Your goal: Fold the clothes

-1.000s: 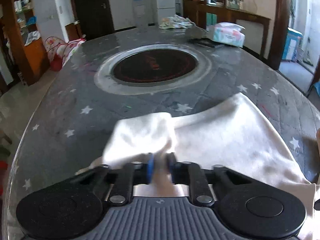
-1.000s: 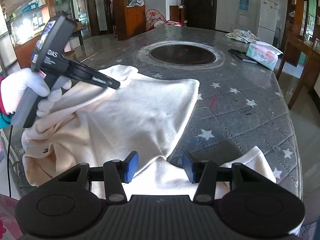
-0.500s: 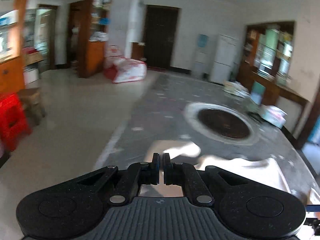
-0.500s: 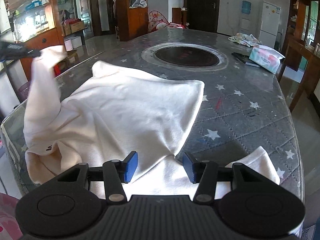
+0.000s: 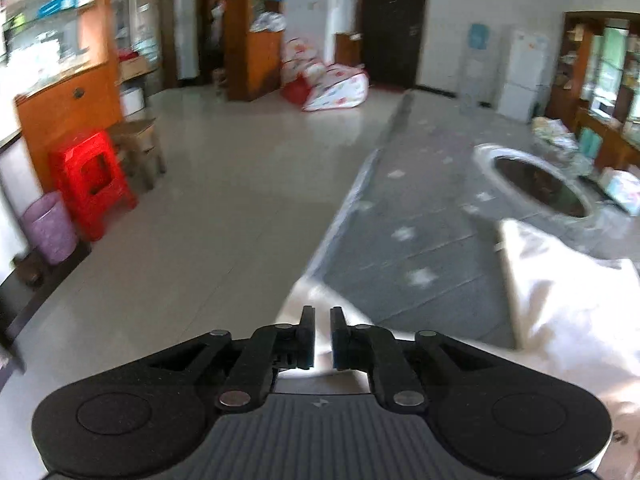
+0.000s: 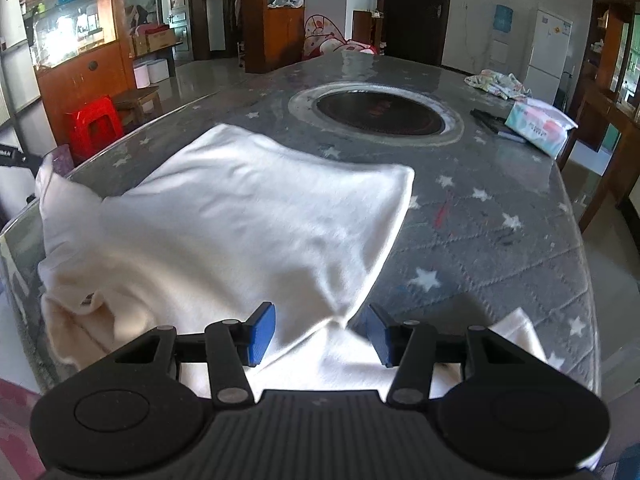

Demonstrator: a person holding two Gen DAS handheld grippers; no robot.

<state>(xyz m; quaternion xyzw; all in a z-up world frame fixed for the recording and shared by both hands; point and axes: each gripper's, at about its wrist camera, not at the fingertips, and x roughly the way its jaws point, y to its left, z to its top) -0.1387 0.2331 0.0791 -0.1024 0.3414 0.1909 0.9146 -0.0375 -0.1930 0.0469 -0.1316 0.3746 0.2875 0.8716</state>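
A white garment (image 6: 256, 216) lies spread on the grey star-patterned table (image 6: 480, 240), with its body folded over toward the far left. My right gripper (image 6: 316, 334) is open and hovers over the garment's near edge, touching nothing. My left gripper (image 5: 322, 338) is shut on a sleeve of the garment (image 5: 316, 304) and holds it out past the table's left edge; the same sleeve shows raised at the far left in the right wrist view (image 6: 52, 188). More of the garment lies to the right in the left wrist view (image 5: 560, 300).
A round dark hotplate (image 6: 378, 110) sits in the table's middle. A tissue pack (image 6: 538, 124), a dark flat item (image 6: 496, 124) and a crumpled cloth (image 6: 498, 80) lie at the far right. A red stool (image 5: 94, 184) and purple bin (image 5: 50, 226) stand on the floor left.
My left gripper has swung left and out past the table edge, pulling the sleeve with it. The garment's folded part has spread flatter. My right gripper has stayed open in place.
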